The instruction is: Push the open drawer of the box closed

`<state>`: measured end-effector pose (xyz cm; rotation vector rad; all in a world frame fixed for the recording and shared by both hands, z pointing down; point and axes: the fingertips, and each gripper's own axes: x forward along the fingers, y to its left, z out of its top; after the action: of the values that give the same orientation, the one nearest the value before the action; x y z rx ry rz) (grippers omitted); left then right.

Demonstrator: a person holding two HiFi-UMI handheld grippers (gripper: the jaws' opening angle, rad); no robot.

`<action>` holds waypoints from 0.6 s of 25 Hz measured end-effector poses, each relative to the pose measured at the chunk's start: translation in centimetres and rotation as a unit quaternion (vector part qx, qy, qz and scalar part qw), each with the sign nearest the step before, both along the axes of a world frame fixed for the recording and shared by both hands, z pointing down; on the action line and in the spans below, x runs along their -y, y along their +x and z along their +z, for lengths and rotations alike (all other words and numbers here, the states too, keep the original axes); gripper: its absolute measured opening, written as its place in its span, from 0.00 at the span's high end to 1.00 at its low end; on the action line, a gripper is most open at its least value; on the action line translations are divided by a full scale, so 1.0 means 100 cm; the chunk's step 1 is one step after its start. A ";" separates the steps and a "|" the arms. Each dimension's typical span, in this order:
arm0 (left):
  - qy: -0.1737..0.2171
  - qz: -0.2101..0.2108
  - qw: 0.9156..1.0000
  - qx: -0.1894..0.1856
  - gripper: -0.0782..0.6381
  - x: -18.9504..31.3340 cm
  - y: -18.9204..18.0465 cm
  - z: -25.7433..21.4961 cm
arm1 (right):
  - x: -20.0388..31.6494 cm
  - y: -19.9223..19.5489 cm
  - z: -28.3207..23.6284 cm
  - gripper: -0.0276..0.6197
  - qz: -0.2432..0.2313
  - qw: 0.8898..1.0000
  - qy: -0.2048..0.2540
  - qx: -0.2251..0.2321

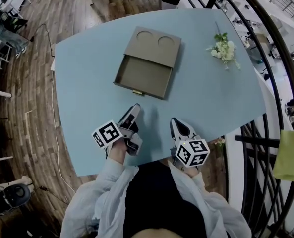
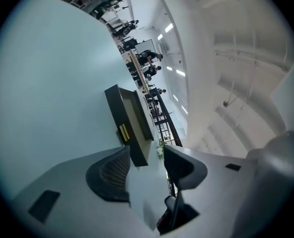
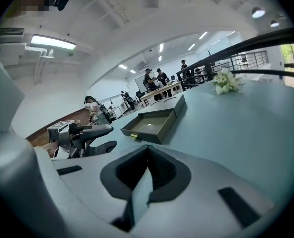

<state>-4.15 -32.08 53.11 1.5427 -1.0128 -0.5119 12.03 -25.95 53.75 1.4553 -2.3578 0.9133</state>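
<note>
Pale blue counter (image 1: pixel 87 83) fills the head view, with wooden floor to one side and a dark railing to the other. Nothing of the task is done yet.

Nearest the person, the left gripper (image 1: pixel 135 108) and the right gripper (image 1: pixel 175 123) hover side by side over the counter's near part. Both point toward the box but stand apart from it. Beyond them the drawer (image 1: pixel 144 76) is pulled well out toward the person, its empty tray fully showing. A small brass handle (image 1: pixel 137 91) sits on its front, facing the grippers. Behind the drawer lies the box (image 1: pixel 154 43) itself, flat and brown, with two round recesses in its top. A sprig of white flowers (image 1: pixel 222 48) lies farther off to the right (no part of the job). As I judge it, the whole push remains: reach the drawer front and slide it back until it sits flush.

In the left gripper view the fingers (image 2: pixel 112 175) stand released, with a clear gap between them. Only bare counter and the distant drawer front show through that gap, so this gripper grasps and touches nothing.

In the right gripper view the fingers (image 3: pixel 164 170) are clenched, their tips meeting with nothing between them. The open drawer lies well ahead of them.
</note>
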 end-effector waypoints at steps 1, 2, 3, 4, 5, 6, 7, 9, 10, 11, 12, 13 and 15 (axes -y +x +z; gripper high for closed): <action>-0.008 -0.006 1.000 -0.014 0.59 0.004 0.001 0.002 | 0.004 0.000 0.002 0.95 -0.001 1.000 -0.002 0.001; -0.016 -0.012 0.999 -0.025 0.59 0.009 0.001 0.005 | 0.008 0.000 0.003 0.95 -0.002 1.000 -0.004 0.002; -0.024 -0.019 0.999 -0.034 0.59 0.013 0.001 0.009 | 0.011 0.000 0.005 0.95 -0.003 1.000 -0.006 0.003; -0.032 -0.026 0.998 -0.043 0.59 0.017 0.001 0.012 | 0.014 0.001 0.007 0.95 -0.004 1.000 -0.008 0.004; -0.039 -0.035 0.997 -0.051 0.59 0.022 0.000 0.016 | 0.017 0.001 0.009 0.95 -0.004 1.000 -0.010 0.005; -0.046 -0.043 0.996 -0.060 0.59 0.026 -0.001 0.021 | 0.020 0.000 0.011 0.95 -0.005 1.000 -0.013 0.005; -0.053 -0.052 0.995 -0.068 0.59 0.029 -0.002 0.025 | 0.022 0.000 0.013 0.95 -0.006 1.000 -0.015 0.005; -0.062 -0.065 0.992 -0.084 0.59 0.036 -0.003 0.032 | 0.026 0.002 0.018 0.95 -0.008 1.000 -0.019 0.005; -0.064 -0.069 0.991 -0.091 0.59 0.040 -0.003 0.034 | 0.027 0.003 0.019 0.95 -0.009 1.000 -0.022 0.005; -0.066 -0.072 0.991 -0.096 0.59 0.043 -0.003 0.036 | 0.029 0.004 0.021 0.95 -0.010 1.000 -0.023 0.004; -0.068 -0.075 0.990 -0.098 0.59 0.046 -0.003 0.038 | 0.031 0.005 0.022 0.95 -0.011 1.000 -0.025 0.003; -0.071 -0.079 0.990 -0.096 0.59 0.049 -0.003 0.040 | 0.033 0.006 0.023 0.95 -0.013 1.000 -0.027 0.002; -0.080 -0.085 0.989 -0.088 0.58 0.053 -0.005 0.045 | 0.036 0.007 0.025 0.95 -0.016 0.999 -0.031 0.000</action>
<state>-4.64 -37.39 57.61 1.2537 -1.0270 -0.6582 12.71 -29.54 56.30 1.3905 -2.3234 0.9700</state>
